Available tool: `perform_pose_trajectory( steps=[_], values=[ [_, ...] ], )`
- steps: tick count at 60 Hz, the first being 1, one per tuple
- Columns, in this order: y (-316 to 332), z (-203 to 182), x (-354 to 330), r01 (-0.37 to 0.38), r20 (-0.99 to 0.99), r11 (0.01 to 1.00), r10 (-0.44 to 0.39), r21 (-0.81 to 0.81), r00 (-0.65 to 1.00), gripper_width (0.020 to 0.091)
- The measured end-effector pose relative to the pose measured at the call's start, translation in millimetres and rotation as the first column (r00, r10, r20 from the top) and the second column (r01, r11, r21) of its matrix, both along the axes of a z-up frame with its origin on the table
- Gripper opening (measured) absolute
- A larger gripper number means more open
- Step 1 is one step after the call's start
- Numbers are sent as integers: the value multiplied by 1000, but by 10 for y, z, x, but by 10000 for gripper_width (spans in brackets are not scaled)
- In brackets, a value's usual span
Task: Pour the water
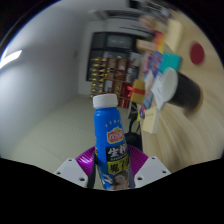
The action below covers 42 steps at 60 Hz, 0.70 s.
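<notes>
Tool (112, 172) at bottom centre of frame, its two fingers clamped on a blue plastic bottle with a white screw cap (110, 140). Magenta pads (84, 160) press against the bottle's lower body from both sides. Bottle upright in the frame, cap on, label with red-and-white logo and printed lettering facing the camera. The surroundings appear tilted relative to it.

Beyond the bottle, pale worktop (60, 90) fills the left and centre. Upper centre: shelf rack of small packaged goods (112, 66), details too small to read. Upper right: dark round cup-like container (186, 90) among assorted colourful items (158, 62), blurred, not identifiable. Bottle stands well apart from the dark container.
</notes>
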State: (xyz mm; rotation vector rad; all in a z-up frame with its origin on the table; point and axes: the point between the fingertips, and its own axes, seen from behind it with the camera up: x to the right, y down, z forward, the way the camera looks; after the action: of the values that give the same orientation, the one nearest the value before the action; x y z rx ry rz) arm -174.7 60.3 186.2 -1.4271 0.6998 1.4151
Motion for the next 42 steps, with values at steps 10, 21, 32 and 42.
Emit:
perform_pose_trajectory(
  steps=[10,21,32,42],
  values=[
    [132,-122,258,-116,-388,986,63,-116,920,470],
    [21,11,427,-192,-597,978,104,-86,795,473],
    [-301,136,462,-215,-706,974,99,-76,702,466],
    [-219,126,456,-213,-727,973,82,-90,682,470]
  ],
)
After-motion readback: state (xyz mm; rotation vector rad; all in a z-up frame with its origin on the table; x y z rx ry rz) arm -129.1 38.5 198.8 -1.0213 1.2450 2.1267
